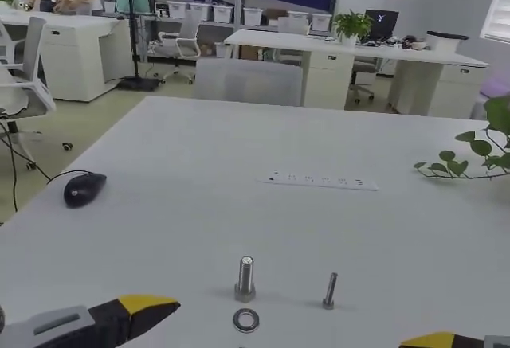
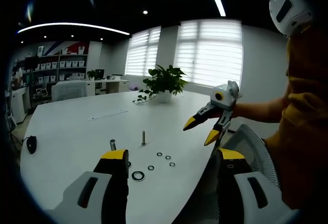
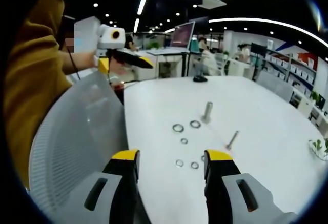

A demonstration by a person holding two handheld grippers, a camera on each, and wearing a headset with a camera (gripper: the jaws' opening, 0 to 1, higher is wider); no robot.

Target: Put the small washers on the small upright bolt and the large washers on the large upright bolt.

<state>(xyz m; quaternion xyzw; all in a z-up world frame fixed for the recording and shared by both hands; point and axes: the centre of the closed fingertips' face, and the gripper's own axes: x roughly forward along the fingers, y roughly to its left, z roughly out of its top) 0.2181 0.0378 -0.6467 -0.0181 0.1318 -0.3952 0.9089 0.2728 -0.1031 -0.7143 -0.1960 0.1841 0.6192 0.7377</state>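
Observation:
The large upright bolt (image 1: 245, 278) stands near the front of the white table (image 1: 239, 165), with the thin small upright bolt (image 1: 330, 291) to its right. One large washer (image 1: 246, 319) lies flat just in front of the large bolt. In the right gripper view two large washers (image 3: 178, 127) lie beside the large bolt (image 3: 207, 112), and small washers (image 3: 184, 141) are scattered nearer the small bolt (image 3: 232, 140). My left gripper (image 2: 171, 157) is open and empty, off the table's front left (image 1: 155, 308). The right gripper (image 3: 172, 157) is open too, held above the table's edge (image 2: 209, 125).
A black mouse (image 1: 84, 189) lies at the left of the table and a flush power strip (image 1: 323, 181) in its middle. A leafy plant (image 1: 478, 153) reaches in from the right. A grey mesh chair back (image 3: 77, 131) stands between me and the table.

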